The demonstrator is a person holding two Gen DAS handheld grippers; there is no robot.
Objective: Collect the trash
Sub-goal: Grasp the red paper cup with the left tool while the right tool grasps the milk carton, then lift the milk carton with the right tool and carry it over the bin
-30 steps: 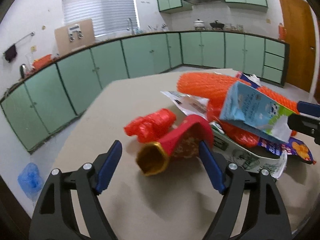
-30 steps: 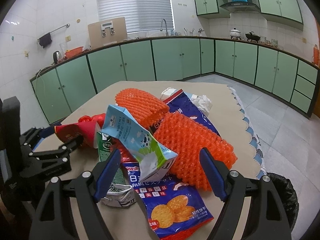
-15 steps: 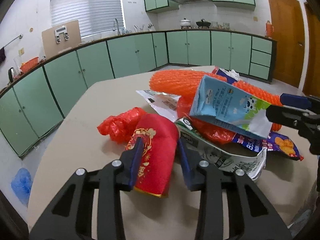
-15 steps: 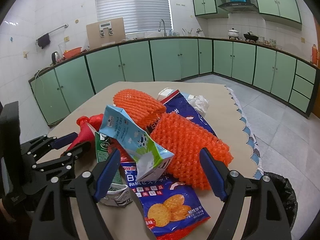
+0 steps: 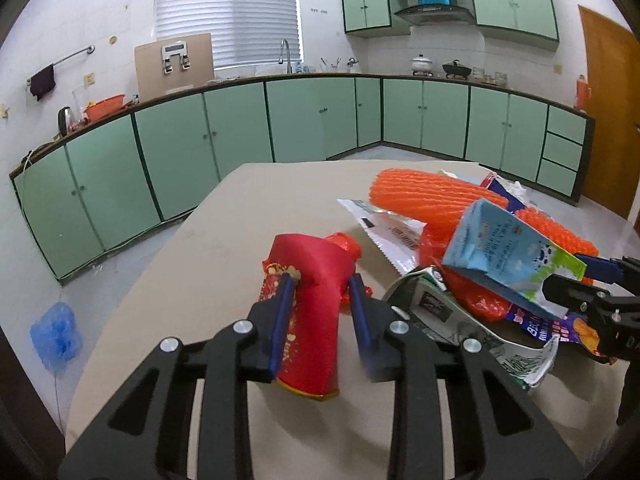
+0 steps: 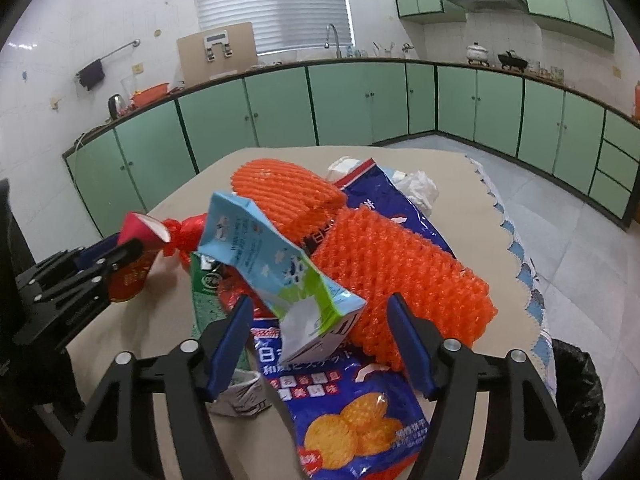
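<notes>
The left tongs (image 5: 318, 296) squeeze the red paper cup (image 5: 310, 300) on the near left of the worktop (image 5: 224, 240), so it can be carried away. The right tongs (image 6: 320, 336) are closing around the blue milk carton (image 6: 276, 264) on the trash pile, not yet pressing it.

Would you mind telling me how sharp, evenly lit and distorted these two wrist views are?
Left wrist view: strong fisheye bends the green cabinets, corners are vignetted black, lighting is soft, and the red paper cup is sharp, with slight blur on one finger of the left hand-held gripper. Right wrist view: the same barrel distortion, the milk carton crisp, the window blind bright.
</notes>
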